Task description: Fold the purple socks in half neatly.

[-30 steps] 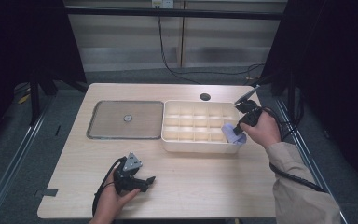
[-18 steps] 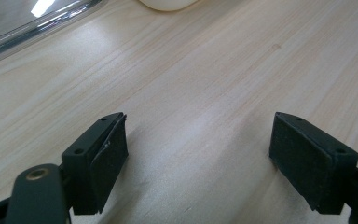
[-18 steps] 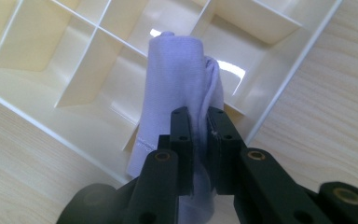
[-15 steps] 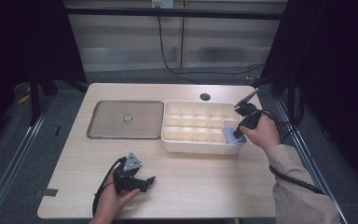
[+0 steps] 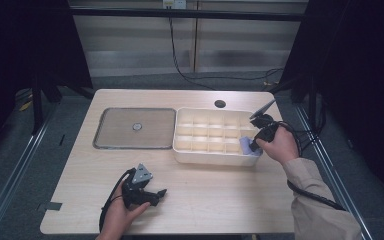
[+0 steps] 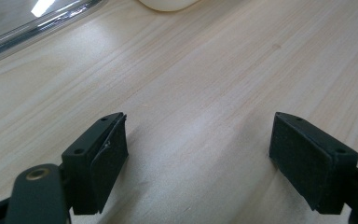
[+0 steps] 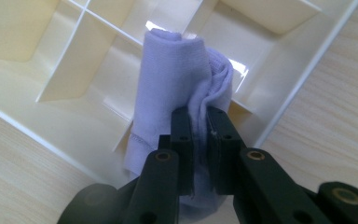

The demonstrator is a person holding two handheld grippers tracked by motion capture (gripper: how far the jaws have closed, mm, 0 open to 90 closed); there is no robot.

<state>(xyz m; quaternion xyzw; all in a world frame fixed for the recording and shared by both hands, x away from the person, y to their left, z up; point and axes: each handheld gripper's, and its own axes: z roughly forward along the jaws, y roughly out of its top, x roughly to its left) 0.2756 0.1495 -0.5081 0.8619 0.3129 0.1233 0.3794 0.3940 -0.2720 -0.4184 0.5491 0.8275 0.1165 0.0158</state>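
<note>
Upright, rolled lilac cloth (image 7: 172, 93) stands lengthwise in divided tray (image 7: 284, 93).

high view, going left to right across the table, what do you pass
flat grey tray → left gripper → cream divided box → lilac rolled cloth → right gripper, jaws shut on the cloth

Fixed high view over table (image 5: 220, 200); both gripper views close, down along fingers, sharing organizer tray (image 7: 303, 74).
</note>
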